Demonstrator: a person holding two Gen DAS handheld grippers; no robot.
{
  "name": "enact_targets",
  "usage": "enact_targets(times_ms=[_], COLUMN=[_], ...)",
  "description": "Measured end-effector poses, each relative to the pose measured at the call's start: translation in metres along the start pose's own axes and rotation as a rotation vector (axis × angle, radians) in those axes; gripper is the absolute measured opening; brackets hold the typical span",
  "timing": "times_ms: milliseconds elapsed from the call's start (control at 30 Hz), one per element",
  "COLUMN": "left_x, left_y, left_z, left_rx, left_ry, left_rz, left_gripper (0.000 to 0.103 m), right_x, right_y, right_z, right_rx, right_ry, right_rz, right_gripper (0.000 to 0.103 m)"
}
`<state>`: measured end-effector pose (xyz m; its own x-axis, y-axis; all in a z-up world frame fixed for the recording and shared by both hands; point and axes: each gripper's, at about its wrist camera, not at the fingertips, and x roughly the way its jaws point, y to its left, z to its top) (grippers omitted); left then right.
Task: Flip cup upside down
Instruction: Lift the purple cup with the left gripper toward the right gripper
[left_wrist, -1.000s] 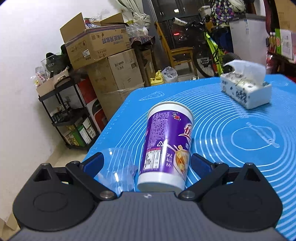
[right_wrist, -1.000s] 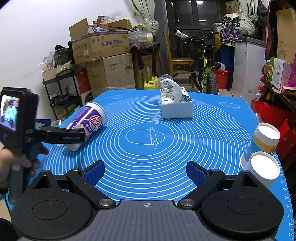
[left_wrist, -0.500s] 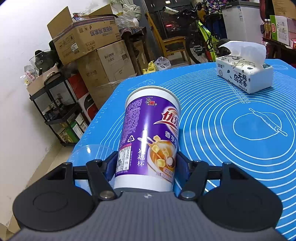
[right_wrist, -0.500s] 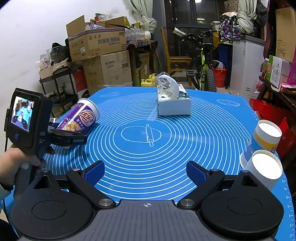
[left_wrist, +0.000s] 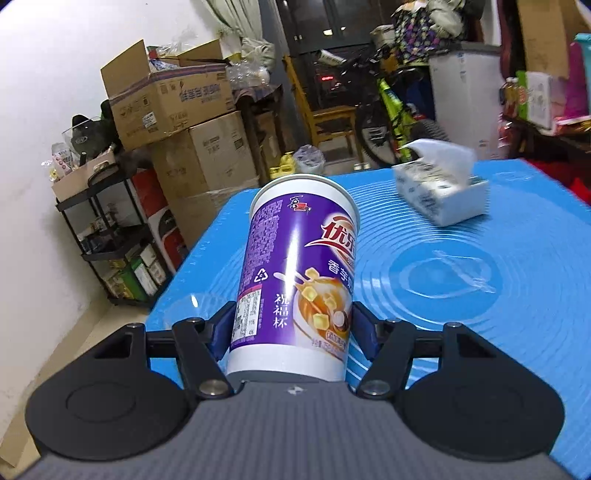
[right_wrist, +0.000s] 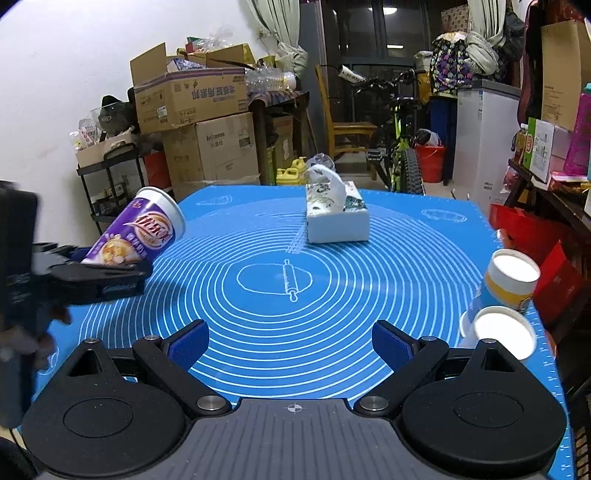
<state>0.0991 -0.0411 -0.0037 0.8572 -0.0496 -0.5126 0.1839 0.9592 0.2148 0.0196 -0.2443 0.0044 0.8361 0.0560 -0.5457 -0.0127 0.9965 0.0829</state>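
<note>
left tongs (left_wrist: 290, 332) clamped on purple cup (left_wrist: 295, 273), now raised, seemingly clear of the bench (right_wrist: 332, 295) left edge; right tongs (right_wrist: 290, 343) apart.

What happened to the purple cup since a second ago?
The left gripper closed on the purple paper cup near its base and lifted it off the blue mat; it now hangs tilted, wide end up and away from the gripper. The right gripper stayed open and empty. The white tissue box and the two white-topped cups did not move.
</note>
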Motion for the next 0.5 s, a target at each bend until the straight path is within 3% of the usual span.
enact_targets(times_ms=[200,500], left_x=[-0.044,-0.053], left_y=[-0.019,-0.045], left_z=[-0.024,-0.061], left_rx=[-0.041,-0.097], left_ry=[0.034,0.095], left_rz=[-0.076,-0.1], left_gripper=[0.066,0.066], right_x=[-0.018,-0.037], right_y=[-0.004,-0.009], right_z=[-0.007,-0.021], right_rx=[-0.012,-0.016], right_ry=[0.004,0.024], right_rz=[0.0,-0.009], right_gripper=[0.095,0.095])
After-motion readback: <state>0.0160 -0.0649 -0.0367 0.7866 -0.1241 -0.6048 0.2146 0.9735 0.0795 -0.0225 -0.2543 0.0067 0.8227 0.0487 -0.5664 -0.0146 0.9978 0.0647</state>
